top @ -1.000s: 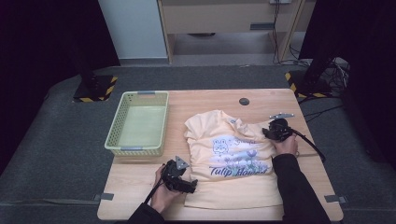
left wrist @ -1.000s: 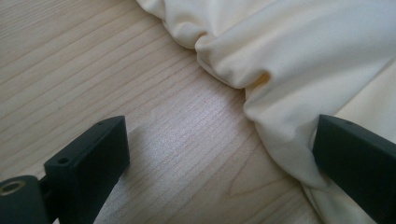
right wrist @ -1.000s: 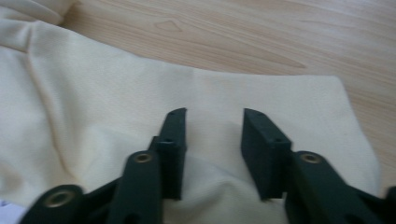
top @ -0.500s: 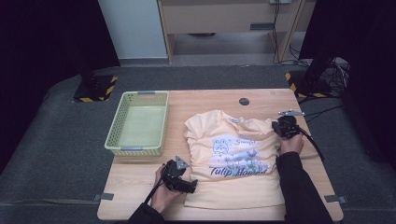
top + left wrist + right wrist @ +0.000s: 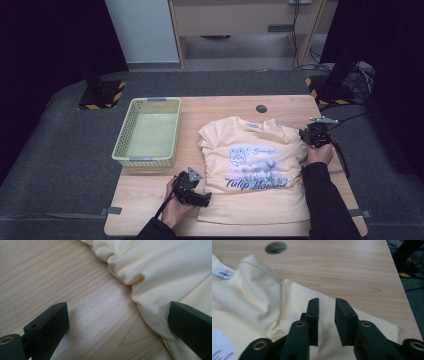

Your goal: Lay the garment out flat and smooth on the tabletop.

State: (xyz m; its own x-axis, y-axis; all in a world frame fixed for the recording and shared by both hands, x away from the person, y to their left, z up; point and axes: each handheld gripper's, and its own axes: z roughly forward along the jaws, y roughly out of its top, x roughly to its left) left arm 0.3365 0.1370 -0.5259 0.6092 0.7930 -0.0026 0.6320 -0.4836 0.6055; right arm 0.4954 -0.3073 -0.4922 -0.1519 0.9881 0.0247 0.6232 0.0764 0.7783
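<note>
Right tool (image 5: 314,136) lifted off shirt (image 5: 257,170) sleeve, jaws reopening.

A pale green basket (image 5: 148,132) sits on the bench (image 5: 150,182); a round dark hole (image 5: 261,108) lies well to the basket's right.

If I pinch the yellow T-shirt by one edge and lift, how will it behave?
Probably floppy: the T-shirt already bunches into soft folds beside the left gripper. It looks thin and light, so one corner lifted would likely drape and drag the rest. On the smooth wooden table it may slide rather than stay put. The right gripper, whose jaws have just been opening, holds nothing.
</note>
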